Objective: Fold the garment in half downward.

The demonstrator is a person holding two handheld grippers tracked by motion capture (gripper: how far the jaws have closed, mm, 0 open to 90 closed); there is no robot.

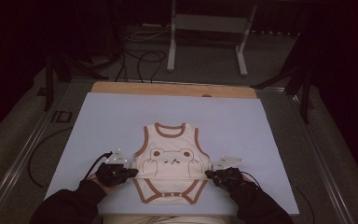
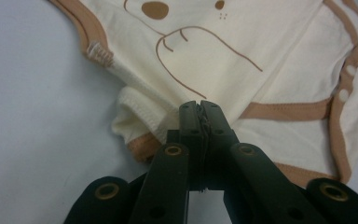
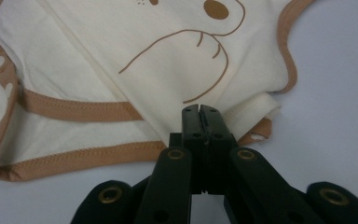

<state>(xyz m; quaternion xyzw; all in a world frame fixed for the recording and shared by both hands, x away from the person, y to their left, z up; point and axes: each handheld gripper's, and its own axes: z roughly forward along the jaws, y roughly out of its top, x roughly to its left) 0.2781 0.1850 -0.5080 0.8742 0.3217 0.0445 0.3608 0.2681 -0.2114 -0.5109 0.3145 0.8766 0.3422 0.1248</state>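
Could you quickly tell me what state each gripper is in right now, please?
Left gripper: jaws shut on the left side edge of the baby bodysuit.
Right gripper: jaws shut on the bodysuit's right side edge.

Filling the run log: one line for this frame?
scene: baby bodysuit flat on blue mat | left gripper: shut on bodysuit side edge | right gripper: shut on opposite side edge | stage: fold in progress

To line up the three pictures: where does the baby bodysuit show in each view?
High view: baby bodysuit lies low at centre on the blue mat, between the two grippers.
Left gripper view: across the top and right, its edge at the shut jaws.
Right gripper view: across the top and left, likewise.
Shared landmark: the printed bear paw outlines.
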